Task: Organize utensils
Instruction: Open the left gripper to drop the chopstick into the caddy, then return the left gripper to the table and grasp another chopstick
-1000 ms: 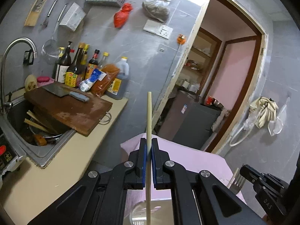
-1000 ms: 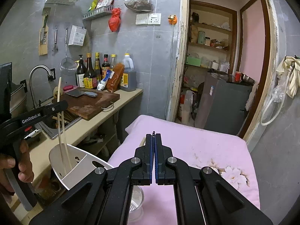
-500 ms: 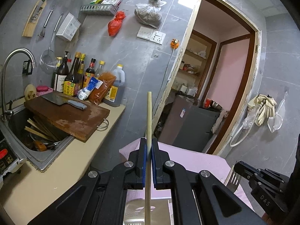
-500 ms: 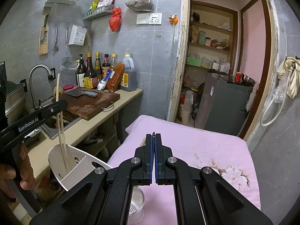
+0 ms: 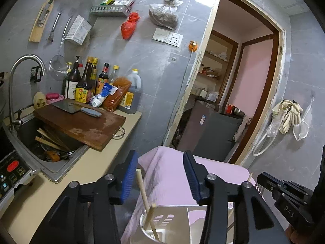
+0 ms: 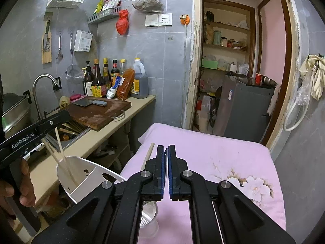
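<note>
Now the left gripper [image 5: 160, 180] has its blue-padded fingers [image 5: 128, 178] spread wide apart, hovering right above a white utensil holder [image 5: 172, 221] that stands at the near edge of a pink-covered surface [image 6: 213, 152]. Two wooden chopsticks [image 5: 145, 199] stand in the holder's rounded compartment, leaning and crossing each other; their upper ends rise into the gap between the open fingers without touching either pad. From the right wrist view the same holder [image 6: 81, 174] shows as a white, tilted-looking tub with cut-out slots, the chopsticks [image 6: 61, 152] slanting up out of it beneath the left gripper's black arm. The right gripper [image 6: 167, 166] is over the pink cloth with its fingers [image 6: 160, 166] drawn nearly together, only a thin slit between the pads and nothing held. Just left of them another wooden stick [image 6: 148, 154] lies on the cloth, its far end pointing away. A clear plastic cup [image 6: 149, 219] sits below the right gripper. Beyond, a cleaver [image 5: 77, 108] rests on a wooden cutting board [image 5: 85, 125] over the sink.
</note>
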The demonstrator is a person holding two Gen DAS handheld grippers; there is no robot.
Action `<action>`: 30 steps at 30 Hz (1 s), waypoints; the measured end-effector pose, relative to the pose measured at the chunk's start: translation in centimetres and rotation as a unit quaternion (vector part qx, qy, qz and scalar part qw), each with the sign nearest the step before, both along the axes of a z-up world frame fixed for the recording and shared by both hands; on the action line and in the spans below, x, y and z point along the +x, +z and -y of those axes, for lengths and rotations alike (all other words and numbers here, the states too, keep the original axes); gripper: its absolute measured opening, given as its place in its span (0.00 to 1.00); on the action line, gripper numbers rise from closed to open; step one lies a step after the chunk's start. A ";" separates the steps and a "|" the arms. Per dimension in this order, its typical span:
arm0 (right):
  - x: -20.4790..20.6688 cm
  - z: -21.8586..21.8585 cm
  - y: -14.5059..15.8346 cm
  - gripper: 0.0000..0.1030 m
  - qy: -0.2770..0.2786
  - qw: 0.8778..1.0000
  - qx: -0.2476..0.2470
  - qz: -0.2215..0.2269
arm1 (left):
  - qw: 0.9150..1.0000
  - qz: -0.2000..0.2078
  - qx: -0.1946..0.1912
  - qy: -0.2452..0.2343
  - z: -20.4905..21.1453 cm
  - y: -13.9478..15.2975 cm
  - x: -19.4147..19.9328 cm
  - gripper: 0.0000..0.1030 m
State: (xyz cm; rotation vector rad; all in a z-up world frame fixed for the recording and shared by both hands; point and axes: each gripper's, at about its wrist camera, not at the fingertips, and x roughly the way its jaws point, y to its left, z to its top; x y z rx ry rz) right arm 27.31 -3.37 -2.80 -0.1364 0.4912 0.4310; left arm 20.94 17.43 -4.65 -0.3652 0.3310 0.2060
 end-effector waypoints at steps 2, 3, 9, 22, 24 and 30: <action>0.0 0.3 0.0 0.14 -0.007 1.000 0.005 -0.003 | 1.000 -0.006 0.002 0.001 0.1 0.1 -0.1 0.61; 0.1 0.6 0.0 0.22 -0.008 1.000 0.010 -0.004 | 1.000 -0.009 0.002 0.001 0.2 0.1 -0.2 0.67; -0.2 2.2 0.2 0.36 -0.024 0.999 0.039 -0.004 | 0.999 -0.023 0.024 -0.012 1.4 0.5 -0.2 0.79; -2.3 8.0 1.2 0.80 -0.082 0.992 0.091 0.015 | 0.998 -0.017 0.049 -0.028 5.2 2.3 -0.8 0.98; -2.9 9.1 1.3 0.88 -0.089 0.991 0.097 0.022 | 0.998 -0.011 0.058 -0.032 6.2 2.7 -1.0 0.99; -4.9 12.9 1.5 0.96 -0.112 0.987 0.108 0.032 | 0.995 -0.006 0.078 -0.055 9.8 3.3 -1.7 0.99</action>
